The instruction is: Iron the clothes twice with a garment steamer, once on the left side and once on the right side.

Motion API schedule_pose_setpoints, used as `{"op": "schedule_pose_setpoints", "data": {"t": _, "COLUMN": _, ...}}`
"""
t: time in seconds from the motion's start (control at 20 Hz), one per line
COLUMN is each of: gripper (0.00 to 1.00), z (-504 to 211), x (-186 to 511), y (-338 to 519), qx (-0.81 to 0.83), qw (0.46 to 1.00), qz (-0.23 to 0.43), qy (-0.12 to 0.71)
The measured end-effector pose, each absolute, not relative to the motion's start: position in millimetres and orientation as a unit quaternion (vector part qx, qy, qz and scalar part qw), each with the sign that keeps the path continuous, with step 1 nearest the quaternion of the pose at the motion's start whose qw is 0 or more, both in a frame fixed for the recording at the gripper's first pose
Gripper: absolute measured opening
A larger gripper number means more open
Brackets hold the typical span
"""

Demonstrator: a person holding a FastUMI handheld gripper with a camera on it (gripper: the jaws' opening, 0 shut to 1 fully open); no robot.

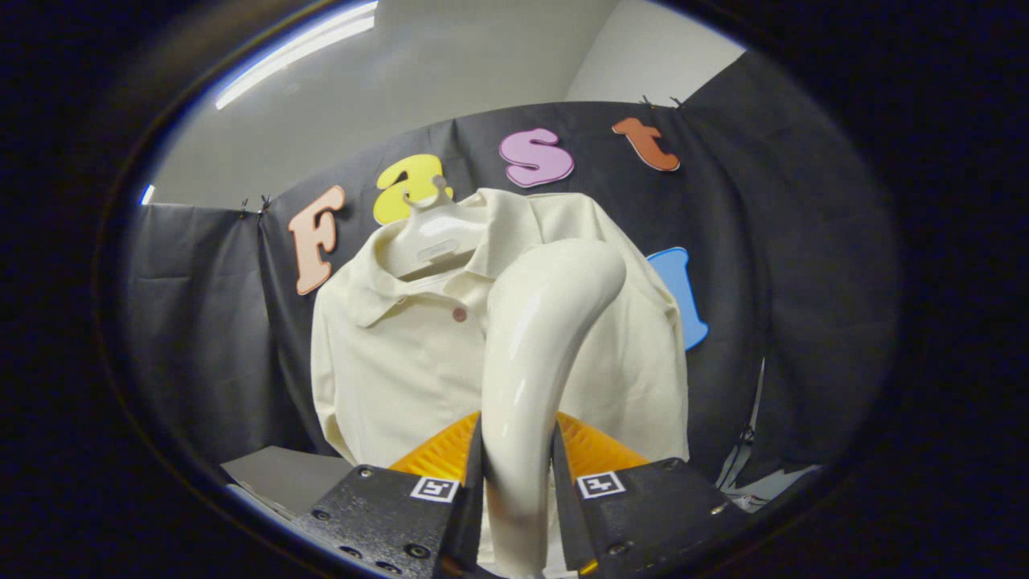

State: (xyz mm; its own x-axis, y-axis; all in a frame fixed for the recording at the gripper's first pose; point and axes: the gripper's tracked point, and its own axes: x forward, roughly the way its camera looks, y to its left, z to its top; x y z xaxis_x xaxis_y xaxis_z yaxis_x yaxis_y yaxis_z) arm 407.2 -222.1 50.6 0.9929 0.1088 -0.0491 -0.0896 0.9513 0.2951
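Observation:
A cream collared shirt hangs on a white hanger against the booth's black cloth wall, straight ahead of me. My gripper is shut on the handle of a glossy white garment steamer. Both fingers press its sides. The steamer rises from between the fingers and curves up to the right, its head in front of the shirt's right chest. The steamer's face is turned away from me, so I cannot tell whether it touches the cloth. A small round button shows below the collar.
A grey table corner lies low on the left, under the shirt's hem. The black cloth wall wraps around both sides of the shirt. A thin cord hangs down by the wall, right of the shirt.

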Motion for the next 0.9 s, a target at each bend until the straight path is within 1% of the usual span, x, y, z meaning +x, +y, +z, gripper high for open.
{"op": "schedule_pose_setpoints", "data": {"t": 0.1, "gripper": 0.39, "z": 54, "x": 419, "y": -229, "qx": 0.163, "qw": 0.986, "qz": 0.044, "qy": 0.017}}
{"op": "schedule_pose_setpoints", "data": {"t": 0.3, "gripper": 0.4, "z": 60, "x": 437, "y": -227, "qx": 0.192, "qw": 0.98, "qz": 0.059, "qy": -0.007}}
{"op": "schedule_pose_setpoints", "data": {"t": 0.65, "gripper": 0.4, "z": 33, "x": 438, "y": -232, "qx": 0.213, "qw": 0.975, "qz": 0.068, "qy": -0.009}}
{"op": "schedule_pose_setpoints", "data": {"t": 0.9, "gripper": 0.4, "z": 0, "x": 431, "y": -238, "qx": 0.222, "qw": 0.973, "qz": 0.068, "qy": 0.003}}
